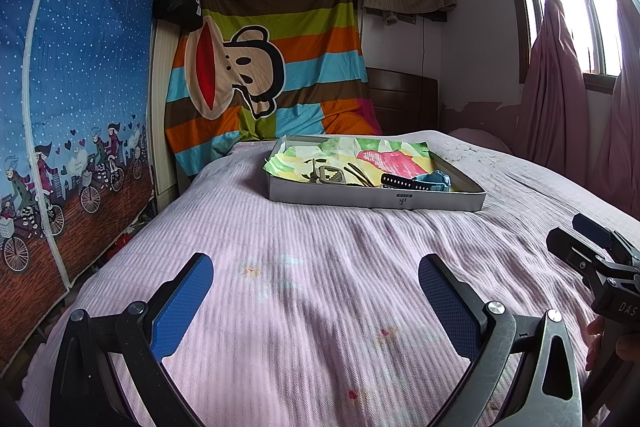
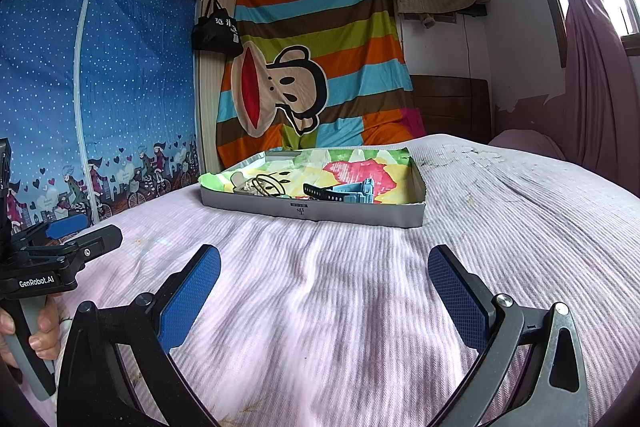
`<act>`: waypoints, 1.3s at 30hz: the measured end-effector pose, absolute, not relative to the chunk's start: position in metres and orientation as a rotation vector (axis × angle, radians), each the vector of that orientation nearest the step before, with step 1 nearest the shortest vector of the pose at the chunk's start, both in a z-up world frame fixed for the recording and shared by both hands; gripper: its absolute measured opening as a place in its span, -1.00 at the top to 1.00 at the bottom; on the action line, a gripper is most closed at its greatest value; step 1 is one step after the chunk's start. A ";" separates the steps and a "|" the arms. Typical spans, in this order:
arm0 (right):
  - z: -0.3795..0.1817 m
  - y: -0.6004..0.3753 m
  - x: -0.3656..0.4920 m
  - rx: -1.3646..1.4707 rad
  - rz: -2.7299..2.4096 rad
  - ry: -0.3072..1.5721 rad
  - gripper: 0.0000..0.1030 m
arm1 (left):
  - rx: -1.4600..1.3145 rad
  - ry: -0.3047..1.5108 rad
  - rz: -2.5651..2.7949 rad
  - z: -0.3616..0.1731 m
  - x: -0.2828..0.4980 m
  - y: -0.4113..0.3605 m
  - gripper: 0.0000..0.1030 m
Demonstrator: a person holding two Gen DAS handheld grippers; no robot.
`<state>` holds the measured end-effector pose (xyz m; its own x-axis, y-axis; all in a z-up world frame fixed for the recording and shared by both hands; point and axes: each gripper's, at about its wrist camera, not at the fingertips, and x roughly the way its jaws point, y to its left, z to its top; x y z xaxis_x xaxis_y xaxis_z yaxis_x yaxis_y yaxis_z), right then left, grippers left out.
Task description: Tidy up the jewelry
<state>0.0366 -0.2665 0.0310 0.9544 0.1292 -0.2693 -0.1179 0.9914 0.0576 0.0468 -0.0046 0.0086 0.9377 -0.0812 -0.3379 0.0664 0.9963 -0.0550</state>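
Presently, left wrist view: left gripper [image 1: 316, 291] jaws wide, empty; blue watch [image 1: 434, 182] lies inside tray [image 1: 376, 201]. Right wrist view: right gripper [image 2: 324, 285] likewise wide, empty. Stage indeterminate: sorted or awaiting sorting.

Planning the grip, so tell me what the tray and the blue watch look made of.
Tray: likely thin cardboard, matte grey; flat folded walls with a small printed mark. Blue watch: probably rubber or plastic, dull finish; moulded ribbed strap. Neither is certain from this distance.
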 end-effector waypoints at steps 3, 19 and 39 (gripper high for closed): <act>0.031 -0.267 0.036 0.041 0.125 0.275 -0.98 | -0.042 0.348 -0.076 0.009 0.047 -0.004 -1.00; 0.031 -0.266 0.036 0.040 0.126 0.275 -0.98 | -0.043 0.347 -0.076 0.008 0.047 -0.004 -1.00; 0.031 -0.266 0.036 0.039 0.126 0.277 -0.98 | -0.040 0.366 -0.035 0.010 0.049 -0.007 -1.00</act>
